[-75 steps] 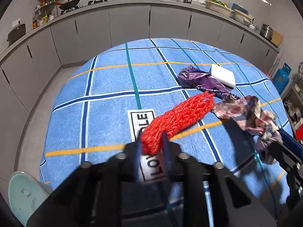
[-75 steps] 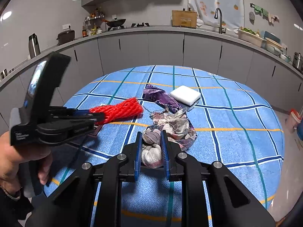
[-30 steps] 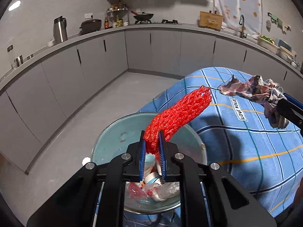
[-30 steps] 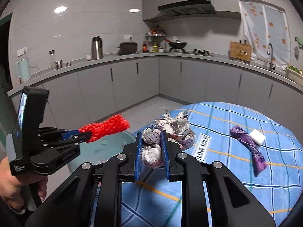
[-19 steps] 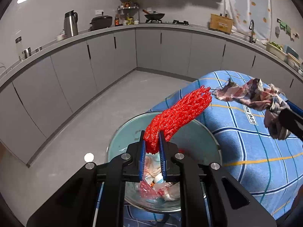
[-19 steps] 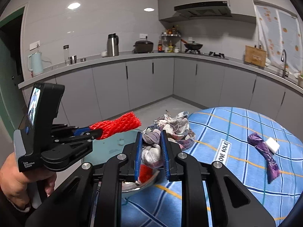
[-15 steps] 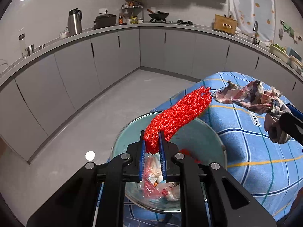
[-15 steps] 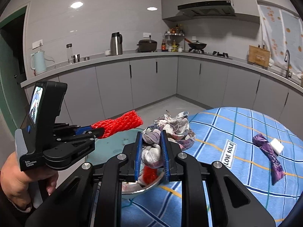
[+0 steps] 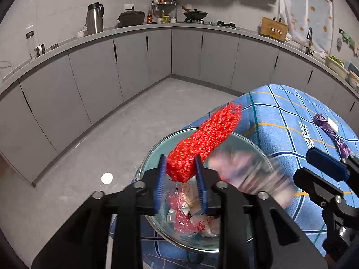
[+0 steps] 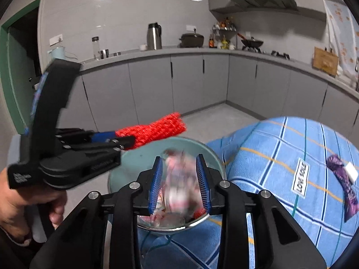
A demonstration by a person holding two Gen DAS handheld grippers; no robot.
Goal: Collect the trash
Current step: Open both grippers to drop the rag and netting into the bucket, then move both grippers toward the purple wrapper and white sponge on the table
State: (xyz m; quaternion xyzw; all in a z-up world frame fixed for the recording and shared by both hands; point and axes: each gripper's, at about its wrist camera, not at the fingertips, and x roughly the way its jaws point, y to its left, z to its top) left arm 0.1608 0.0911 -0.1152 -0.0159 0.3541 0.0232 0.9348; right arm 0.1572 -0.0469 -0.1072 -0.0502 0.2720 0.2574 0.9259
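Left wrist view, nearest first: left gripper [image 9: 180,174] w/ jaws opening, blue pads spread, red net [image 9: 204,143] between them. Its low end seems to touch the left pad only, so no real grip; it juts up and away, over the bin [image 9: 154,154]. Bin is a pale green round tub w/ shiny rim, directly below, holding wrappers and red scraps. Right of the net, a blurred pinkish rag [image 9: 244,168] is mid-drop over the bin, w/ the right gripper at far right edge, parted.

Right wrist view: right gripper [image 10: 179,183] jaws opening too, rag [image 10: 179,179] a blur between the pads, apparently loose and falling. Left gripper [image 10: 125,142] at left, held by a hand [image 10: 24,204].

Farther right: blue checked table [image 9: 280,116] w/ purple wrapper [image 10: 343,188] and white block [image 10: 351,172] touching it, well apart from bin.

Step, by my reading: dumping both items. Next probably needs jaws wider so the net falls, then a reach far right for the wrapper and block.
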